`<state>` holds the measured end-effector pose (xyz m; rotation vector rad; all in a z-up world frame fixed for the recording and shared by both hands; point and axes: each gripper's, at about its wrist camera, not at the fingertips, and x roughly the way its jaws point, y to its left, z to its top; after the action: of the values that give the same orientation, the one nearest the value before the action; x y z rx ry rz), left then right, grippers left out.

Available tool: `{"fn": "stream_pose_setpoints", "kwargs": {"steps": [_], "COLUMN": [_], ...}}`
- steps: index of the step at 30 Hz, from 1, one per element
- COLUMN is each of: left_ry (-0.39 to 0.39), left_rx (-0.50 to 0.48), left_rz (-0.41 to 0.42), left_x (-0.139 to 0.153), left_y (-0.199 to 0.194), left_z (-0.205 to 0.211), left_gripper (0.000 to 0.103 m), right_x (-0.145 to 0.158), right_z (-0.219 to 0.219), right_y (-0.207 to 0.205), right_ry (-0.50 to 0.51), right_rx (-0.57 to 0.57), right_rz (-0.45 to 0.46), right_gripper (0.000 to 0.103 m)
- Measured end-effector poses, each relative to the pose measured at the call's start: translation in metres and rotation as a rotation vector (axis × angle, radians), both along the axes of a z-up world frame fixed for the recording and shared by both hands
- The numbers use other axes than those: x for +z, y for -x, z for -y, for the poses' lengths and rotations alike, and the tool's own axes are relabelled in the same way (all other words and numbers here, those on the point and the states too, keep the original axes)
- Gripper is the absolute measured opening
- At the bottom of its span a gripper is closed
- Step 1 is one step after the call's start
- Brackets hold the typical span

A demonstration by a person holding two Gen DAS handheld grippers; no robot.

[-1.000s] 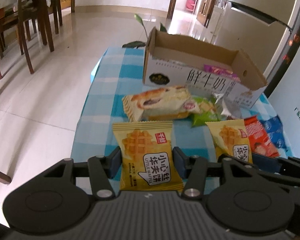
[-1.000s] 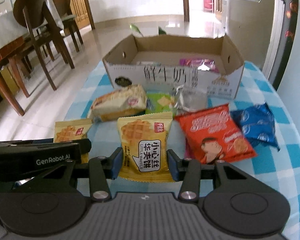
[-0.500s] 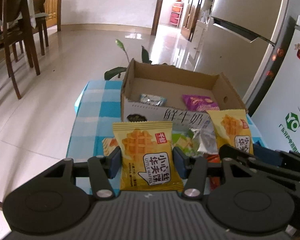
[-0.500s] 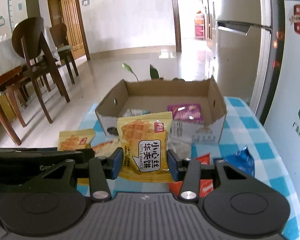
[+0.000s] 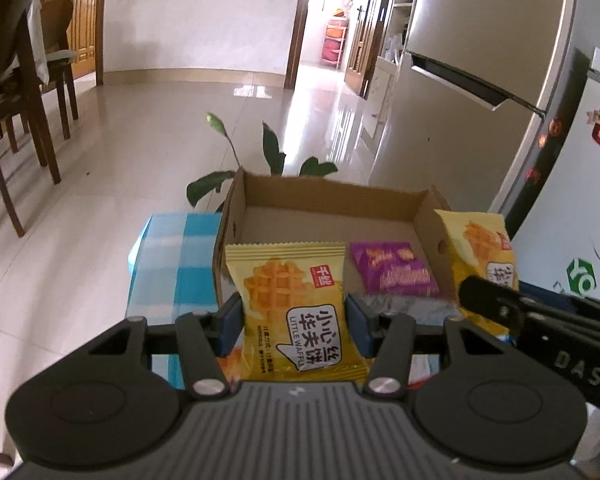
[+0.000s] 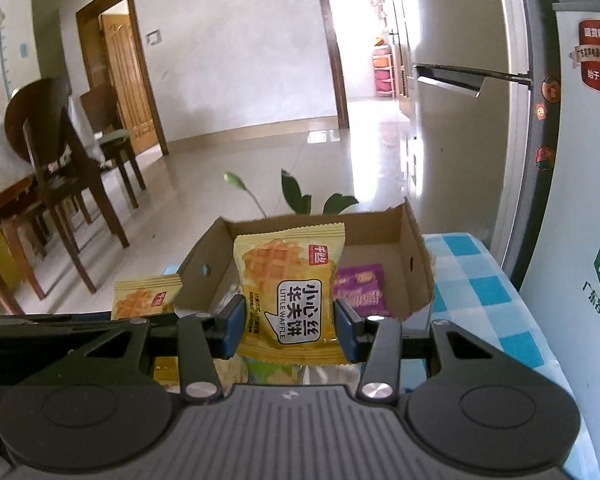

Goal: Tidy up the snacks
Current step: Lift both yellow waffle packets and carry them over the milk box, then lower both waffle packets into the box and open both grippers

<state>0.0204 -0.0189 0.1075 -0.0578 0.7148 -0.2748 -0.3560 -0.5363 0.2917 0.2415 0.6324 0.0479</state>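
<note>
My left gripper (image 5: pixel 294 322) is shut on a yellow Little Waffle packet (image 5: pixel 296 308), held upright just in front of the open cardboard box (image 5: pixel 236 216). My right gripper (image 6: pixel 288 320) is shut on a second yellow waffle packet (image 6: pixel 292 292), raised before the same cardboard box (image 6: pixel 416 240). Each packet shows in the other view: the right one (image 5: pixel 482 256) at the box's right wall, the left one (image 6: pixel 144 298) at lower left. A purple snack packet (image 5: pixel 392 268) lies inside the box, also seen as the purple packet (image 6: pixel 360 288).
The box stands on a table with a blue checked cloth (image 5: pixel 168 264). A plant (image 5: pixel 272 152) rises behind the box. A refrigerator (image 6: pixel 460 120) and a white appliance (image 6: pixel 588 200) stand at the right. Wooden chairs (image 6: pixel 60 168) stand at the left over a tiled floor.
Both grippers rose and moved forward toward the box with their waffle packets. The loose snacks on the cloth dropped out of sight below, and the box's inside came into view.
</note>
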Motion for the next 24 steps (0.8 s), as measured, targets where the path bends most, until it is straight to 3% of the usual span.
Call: {"fn": "stream_pose_setpoints", "kwargs": {"steps": [10,18,24], "left_ry": [0.027,0.004,0.030], "left_rx": [-0.012,-0.009,-0.001], "left_rz": [0.009,-0.007,-0.040], "left_x": [0.005,-0.005,-0.014], "left_y": [-0.050,-0.089,-0.114], "left_z": [0.016,0.028,0.028], "left_gripper": [0.053,0.053,0.053], "right_x": [-0.003,-0.016,-0.026], "right_z": [0.015,0.021,0.023], "right_y": [-0.041,-0.070,-0.090], "right_ry": [0.025,-0.017,-0.053], "right_rx": [-0.025,-0.042,-0.060], "right_rz": [0.022,-0.018,-0.054], "right_gripper": [0.052,0.052,0.052]}}
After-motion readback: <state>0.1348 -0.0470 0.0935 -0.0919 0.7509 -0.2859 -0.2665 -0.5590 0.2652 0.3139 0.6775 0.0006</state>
